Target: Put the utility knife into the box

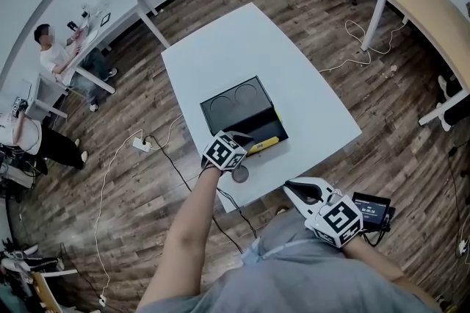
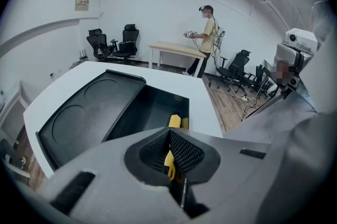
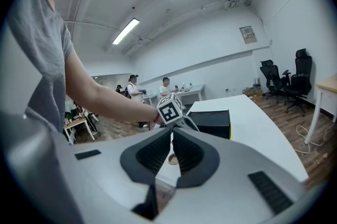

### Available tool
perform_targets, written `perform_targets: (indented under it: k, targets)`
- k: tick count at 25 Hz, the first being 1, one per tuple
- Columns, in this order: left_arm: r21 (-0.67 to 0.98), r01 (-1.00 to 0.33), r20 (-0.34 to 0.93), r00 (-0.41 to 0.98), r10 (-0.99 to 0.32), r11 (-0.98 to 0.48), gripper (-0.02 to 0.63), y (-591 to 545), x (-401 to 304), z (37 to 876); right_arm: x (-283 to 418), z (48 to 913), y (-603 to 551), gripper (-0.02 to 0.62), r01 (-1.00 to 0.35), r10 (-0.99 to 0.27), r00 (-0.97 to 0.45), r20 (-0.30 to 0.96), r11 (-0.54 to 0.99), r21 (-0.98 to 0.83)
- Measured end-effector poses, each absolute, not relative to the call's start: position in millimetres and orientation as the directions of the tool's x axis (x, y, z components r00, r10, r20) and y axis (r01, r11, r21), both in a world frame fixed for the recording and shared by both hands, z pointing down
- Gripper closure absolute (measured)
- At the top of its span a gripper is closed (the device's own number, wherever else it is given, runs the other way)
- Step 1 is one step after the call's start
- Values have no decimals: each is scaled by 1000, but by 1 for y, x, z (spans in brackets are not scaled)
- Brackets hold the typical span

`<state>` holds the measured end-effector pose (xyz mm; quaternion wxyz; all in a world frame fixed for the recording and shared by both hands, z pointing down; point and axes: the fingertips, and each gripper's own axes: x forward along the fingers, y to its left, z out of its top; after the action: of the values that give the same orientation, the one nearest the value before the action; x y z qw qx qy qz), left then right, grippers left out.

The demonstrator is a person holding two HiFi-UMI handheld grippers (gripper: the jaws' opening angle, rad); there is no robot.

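The left tongs (image 1: 241,139) are closed on a yellow utility knife (image 2: 169,161), whose body is pinched between the ribbed black pads (image 2: 185,152). They reach in over the near edge of a white rectangular worktop (image 1: 242,40). The knife's far end (image 2: 175,121) pokes out past the tips and lies at the near rim of a black rectangular box (image 1: 258,124). It is over the open tray's near corner, but I cannot tell whether it touches the tray floor. In the head view the knife shows as a yellow strip (image 1: 264,145) along the tray's near wall.

The box stands in the near half of the worktop. Its flat black lid (image 1: 233,100), pressed with two round shapes, is folded open on the far side of the tray. A small round grey disc (image 1: 240,174) sits on the worktop between the box and the near edge, just below the left tongs.

The right tongs (image 1: 288,187) are off the worktop, beyond its near edge and close to the person's body. Their jaws are drawn together at the tips with only a thin slit between the pads, and they hold nothing (image 3: 171,133).
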<state>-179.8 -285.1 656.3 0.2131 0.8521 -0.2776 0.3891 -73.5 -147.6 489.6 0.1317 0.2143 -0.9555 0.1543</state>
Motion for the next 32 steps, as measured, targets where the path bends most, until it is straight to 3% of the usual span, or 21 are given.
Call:
perform_targets:
  k: [32]
  targets:
    - [149,-717,694,566,-445,-681,588,-236,-172,649,-78,485,-126,565,-408,-331,-892,307,883,-232]
